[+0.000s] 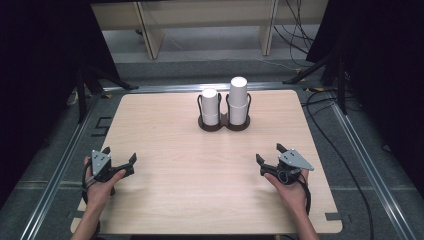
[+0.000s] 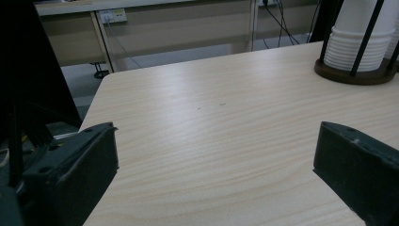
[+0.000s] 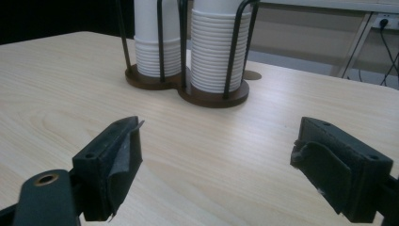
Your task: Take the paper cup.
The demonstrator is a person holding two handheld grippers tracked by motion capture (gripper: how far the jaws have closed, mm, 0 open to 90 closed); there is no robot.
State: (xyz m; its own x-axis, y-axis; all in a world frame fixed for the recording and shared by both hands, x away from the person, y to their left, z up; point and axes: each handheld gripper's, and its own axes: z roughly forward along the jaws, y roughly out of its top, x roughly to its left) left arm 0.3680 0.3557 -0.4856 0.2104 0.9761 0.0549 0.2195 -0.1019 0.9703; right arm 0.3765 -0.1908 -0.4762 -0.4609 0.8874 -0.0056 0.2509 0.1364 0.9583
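Note:
Two stacks of white paper cups stand in a dark twin holder [image 1: 223,125] with black wire uprights at the far middle of the table. The left stack [image 1: 210,106] is shorter than the right stack [image 1: 238,97]. My left gripper [image 1: 120,154] rests near the front left edge, open and empty, far from the holder. My right gripper [image 1: 269,152] sits at the front right, open with nothing between its jaws. The right gripper view has both stacks [image 3: 157,47] [image 3: 219,52] ahead of the gripper [image 3: 219,136]. In the left gripper view a cup stack [image 2: 357,42] shows at top right beyond the gripper [image 2: 216,136].
The light wooden table [image 1: 165,150] has rounded corners and sits on a metal frame [image 1: 367,165]. Black curtains hang on both sides. Cables [image 1: 345,165] trail on the floor at the right. Pale furniture legs [image 1: 150,35] stand behind the table.

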